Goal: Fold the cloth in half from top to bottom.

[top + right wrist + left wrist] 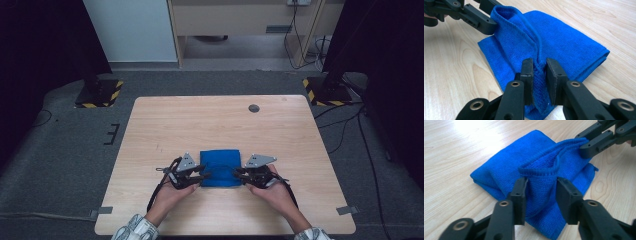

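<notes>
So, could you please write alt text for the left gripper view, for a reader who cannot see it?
A folded blue cloth lies on a light wooden table, and the left gripper has a raised fold of the cloth's hemmed edge between its two black jaws, which stand a little apart. At the upper right, the right gripper holds the far end of that edge.

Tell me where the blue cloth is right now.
In the high view the folded blue cloth lies on the wooden table, near its front edge and about midway across, between the left claw and the right claw, which reach its near corners.
</notes>
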Demonstrator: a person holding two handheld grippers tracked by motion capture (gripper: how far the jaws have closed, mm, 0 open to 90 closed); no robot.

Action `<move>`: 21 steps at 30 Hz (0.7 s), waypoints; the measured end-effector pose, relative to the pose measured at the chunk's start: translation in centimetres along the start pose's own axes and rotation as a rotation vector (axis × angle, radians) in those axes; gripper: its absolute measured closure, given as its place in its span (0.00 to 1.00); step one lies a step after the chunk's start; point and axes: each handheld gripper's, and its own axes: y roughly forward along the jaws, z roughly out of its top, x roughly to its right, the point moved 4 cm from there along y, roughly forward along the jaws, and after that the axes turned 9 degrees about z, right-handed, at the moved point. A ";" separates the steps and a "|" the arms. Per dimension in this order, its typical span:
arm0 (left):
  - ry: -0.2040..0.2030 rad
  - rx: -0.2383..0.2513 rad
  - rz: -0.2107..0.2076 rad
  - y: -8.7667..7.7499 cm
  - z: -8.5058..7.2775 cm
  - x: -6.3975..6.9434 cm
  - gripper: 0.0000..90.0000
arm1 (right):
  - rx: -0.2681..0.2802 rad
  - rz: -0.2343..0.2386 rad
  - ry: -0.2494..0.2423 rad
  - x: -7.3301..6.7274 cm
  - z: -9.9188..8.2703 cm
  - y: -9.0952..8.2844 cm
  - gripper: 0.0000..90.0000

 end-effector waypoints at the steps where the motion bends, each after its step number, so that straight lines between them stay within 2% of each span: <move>1: 0.003 -0.004 0.001 0.0 0.0 0.1 0.64 | -0.001 0.003 0.000 -0.1 -0.1 0.0 0.85; 3: 0.004 -0.006 0.004 0.0 -0.1 0.2 0.59 | -0.002 0.004 0.002 -0.2 -0.1 -0.1 0.84; 12: 0.002 0.000 -0.006 -0.6 -0.4 0.5 0.50 | -0.011 0.012 0.013 -0.3 -0.8 -0.6 0.83; 17: -0.005 0.005 -0.021 -1.2 -0.5 0.7 0.49 | -0.006 0.020 0.020 -0.6 -0.9 -0.7 0.81; 21: 0.003 0.010 -0.037 -2.1 -0.8 1.0 0.46 | -0.029 0.035 0.020 -1.0 -1.2 -0.6 0.78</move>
